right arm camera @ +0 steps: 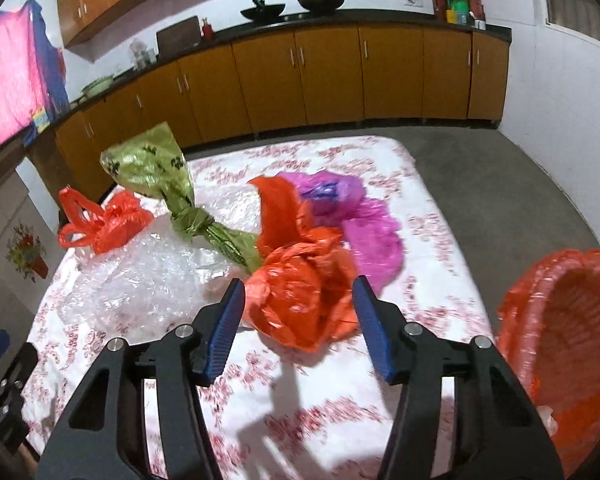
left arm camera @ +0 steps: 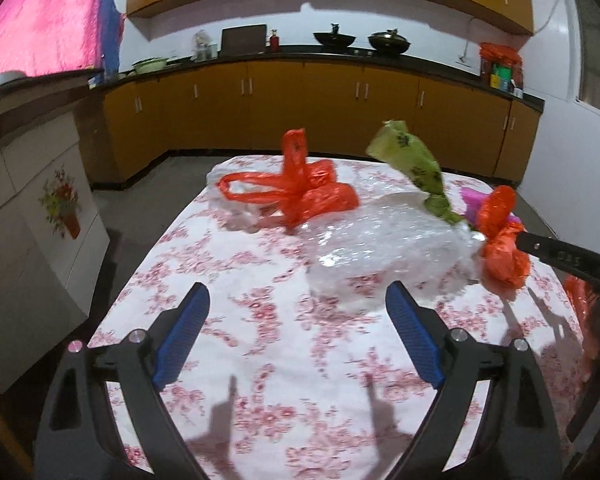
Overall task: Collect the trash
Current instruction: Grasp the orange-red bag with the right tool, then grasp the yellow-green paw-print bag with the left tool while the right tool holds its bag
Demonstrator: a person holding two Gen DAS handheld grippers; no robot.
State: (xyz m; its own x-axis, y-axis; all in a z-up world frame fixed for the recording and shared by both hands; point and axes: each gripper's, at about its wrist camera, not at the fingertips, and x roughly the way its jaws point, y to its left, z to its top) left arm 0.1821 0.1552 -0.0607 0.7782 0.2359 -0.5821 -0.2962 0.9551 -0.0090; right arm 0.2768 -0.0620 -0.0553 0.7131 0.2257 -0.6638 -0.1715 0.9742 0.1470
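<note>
The right gripper [right arm camera: 298, 312] stands half open around a crumpled red bag [right arm camera: 300, 300] on the flowered tablecloth [right arm camera: 432, 240]; whether its pads press the plastic cannot be told. The left gripper [left arm camera: 298, 336] is wide and empty, with clear plastic wrap [left arm camera: 380, 248] just ahead. A lined basket [right arm camera: 560, 320] sits right of the table
</note>
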